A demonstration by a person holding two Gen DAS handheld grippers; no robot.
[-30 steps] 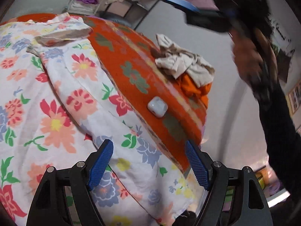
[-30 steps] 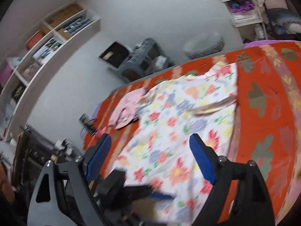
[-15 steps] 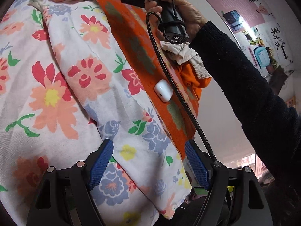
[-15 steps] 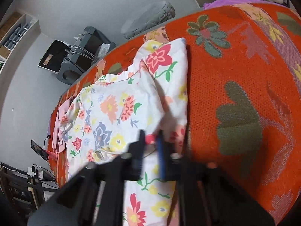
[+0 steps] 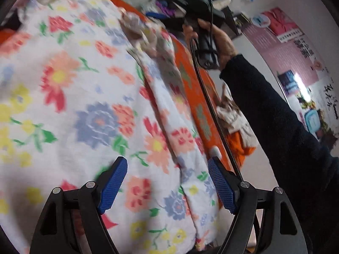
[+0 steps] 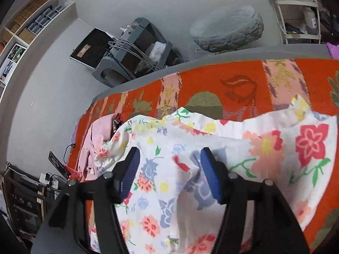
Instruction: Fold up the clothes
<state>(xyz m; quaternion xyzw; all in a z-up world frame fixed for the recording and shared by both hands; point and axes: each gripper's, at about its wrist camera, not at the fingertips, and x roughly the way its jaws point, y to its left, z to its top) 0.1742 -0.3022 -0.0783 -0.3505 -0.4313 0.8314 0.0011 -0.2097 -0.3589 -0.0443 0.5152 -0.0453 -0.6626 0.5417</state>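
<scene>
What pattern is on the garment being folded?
White floral garment with red, peach, blue and yellow flowers and green leaves; clearest in the right wrist view.

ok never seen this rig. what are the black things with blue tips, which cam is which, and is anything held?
There is no robot: a person holds a handheld two-finger gripper in each hand, with a fisheye camera looking along the blue-padded fingers. One picture looks from the left gripper, the other from the right gripper. A floral garment lies on an orange patterned blanket. Both grippers are open over it, gripping nothing. The left view also shows the person's right hand. A pink garment lies at the blanket's edge.
</scene>
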